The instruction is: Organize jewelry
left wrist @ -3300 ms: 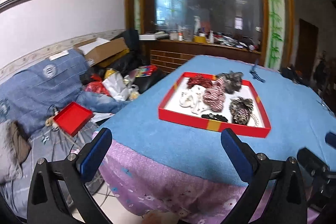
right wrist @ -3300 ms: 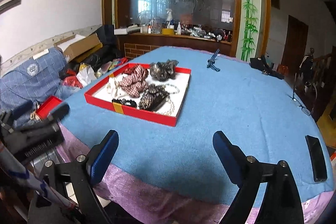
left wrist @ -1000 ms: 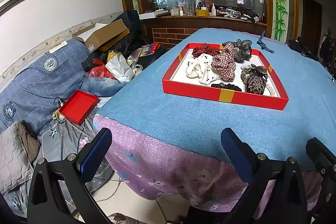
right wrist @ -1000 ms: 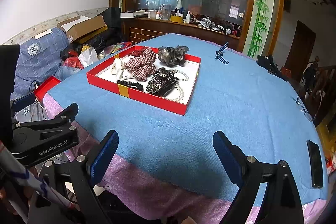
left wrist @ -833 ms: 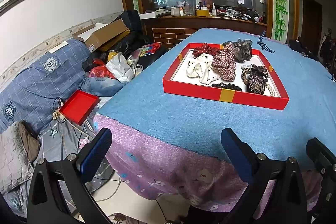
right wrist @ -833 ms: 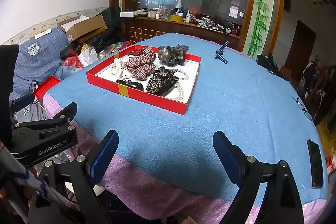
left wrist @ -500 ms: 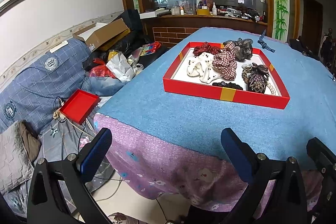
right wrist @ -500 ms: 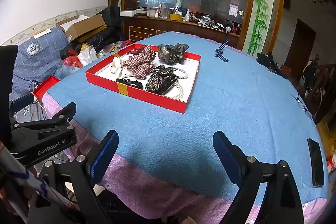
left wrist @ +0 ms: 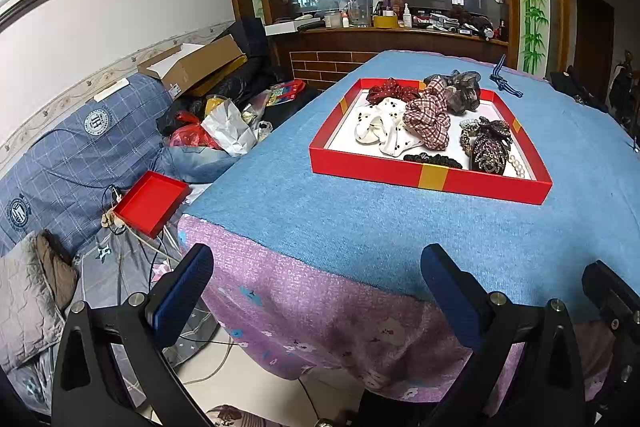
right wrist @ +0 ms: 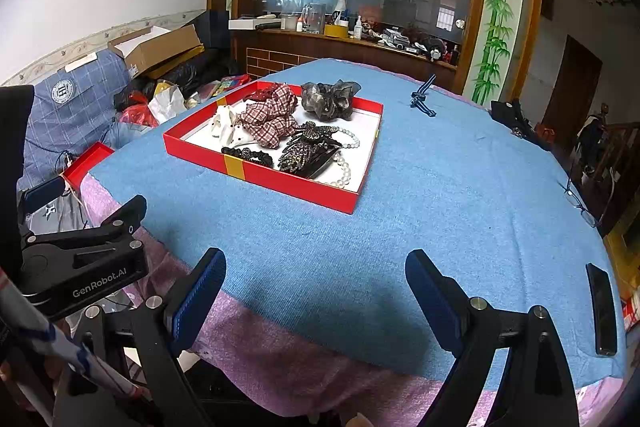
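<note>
A red tray [left wrist: 424,179] [right wrist: 264,179] sits on the blue tablecloth. It holds a plaid scrunchie [left wrist: 426,121] [right wrist: 270,119], a white dotted scrunchie [left wrist: 382,129], a grey scrunchie [right wrist: 328,99], a beaded dark hair clip [left wrist: 488,147] [right wrist: 304,147], a black hair tie [left wrist: 432,159] and a pearl necklace [right wrist: 344,167]. My left gripper [left wrist: 316,279] is open and empty, off the table's near corner. My right gripper [right wrist: 316,283] is open and empty above the table's near edge. The left gripper's body shows in the right wrist view [right wrist: 80,263].
A blue striped ribbon [right wrist: 422,99] lies beyond the tray. A black phone [right wrist: 600,307] and glasses [right wrist: 580,203] lie at the table's right edge. A cluttered blue sofa [left wrist: 80,147] with a small red box [left wrist: 150,203] stands left. A wooden counter [left wrist: 380,43] is behind.
Both grippers have drifted slightly since a second ago; the tray sits a little closer in view. Since 3.3 s ago both cameras have pulled back and tilted. Both stay open and empty.
</note>
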